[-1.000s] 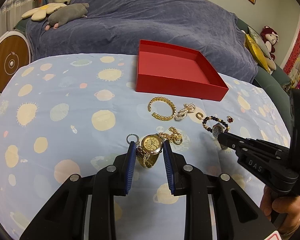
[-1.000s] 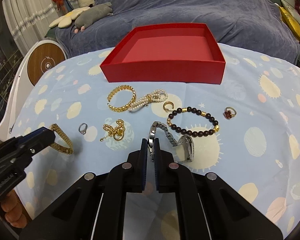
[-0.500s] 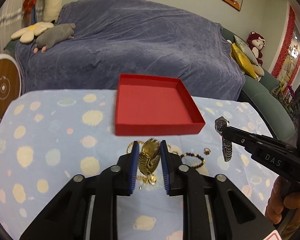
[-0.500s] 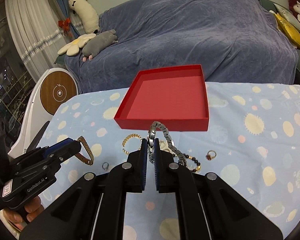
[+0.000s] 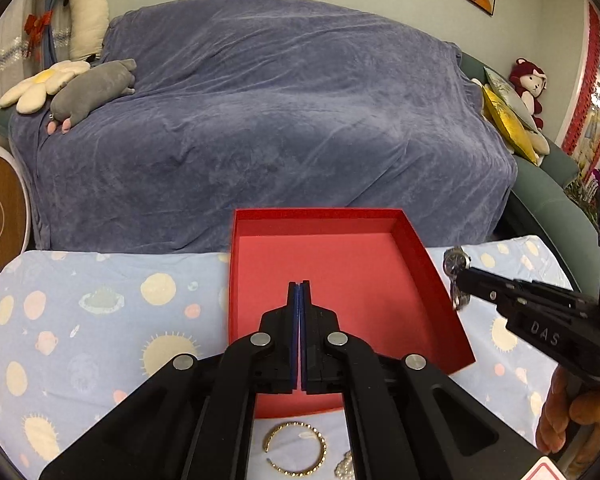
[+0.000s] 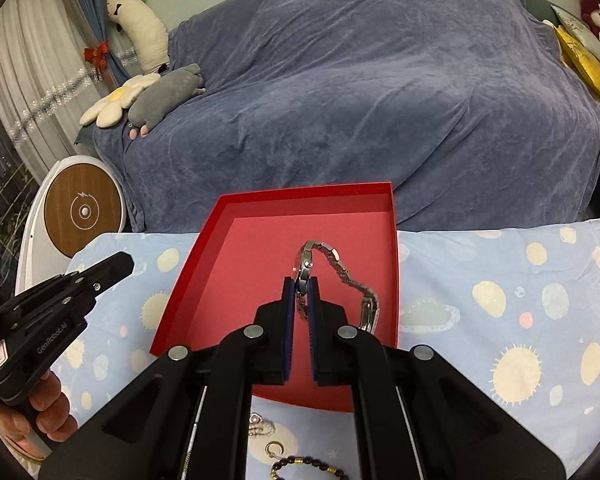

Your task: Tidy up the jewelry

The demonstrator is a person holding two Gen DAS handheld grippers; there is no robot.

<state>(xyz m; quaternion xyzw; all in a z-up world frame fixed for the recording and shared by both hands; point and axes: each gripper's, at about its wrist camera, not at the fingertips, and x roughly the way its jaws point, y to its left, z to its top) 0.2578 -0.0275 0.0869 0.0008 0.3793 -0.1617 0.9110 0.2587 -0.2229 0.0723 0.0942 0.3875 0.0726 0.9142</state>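
A shallow red box (image 5: pixel 320 213) lies open on the light blue planet-print cloth. My left gripper (image 5: pixel 299 283) hangs over its floor, its jaws closing until the blue pads meet with nothing between them. No gold watch shows in either view. My right gripper (image 6: pixel 300 280) is shut on the band of a silver watch (image 6: pixel 342 268), which dangles over the red box (image 6: pixel 312 194). In the left wrist view the silver watch (image 5: pixel 456 261) hangs from the right gripper (image 5: pixel 462 276) at the box's right wall. The left gripper (image 6: pixel 126 260) shows empty at the left.
A gold bangle (image 5: pixel 296 450) and a pearl piece (image 5: pixel 346 470) lie just in front of the box. A dark bead bracelet (image 6: pixel 308 464) and a small gold ring (image 6: pixel 274 449) lie there too. Behind the table stands a sofa (image 5: pixel 280 120) under a blue cover.
Both grippers rose and moved forward from the loose jewelry to over the red box. The gold watch held between the left jaws is gone from them, and those jaws have shut completely.
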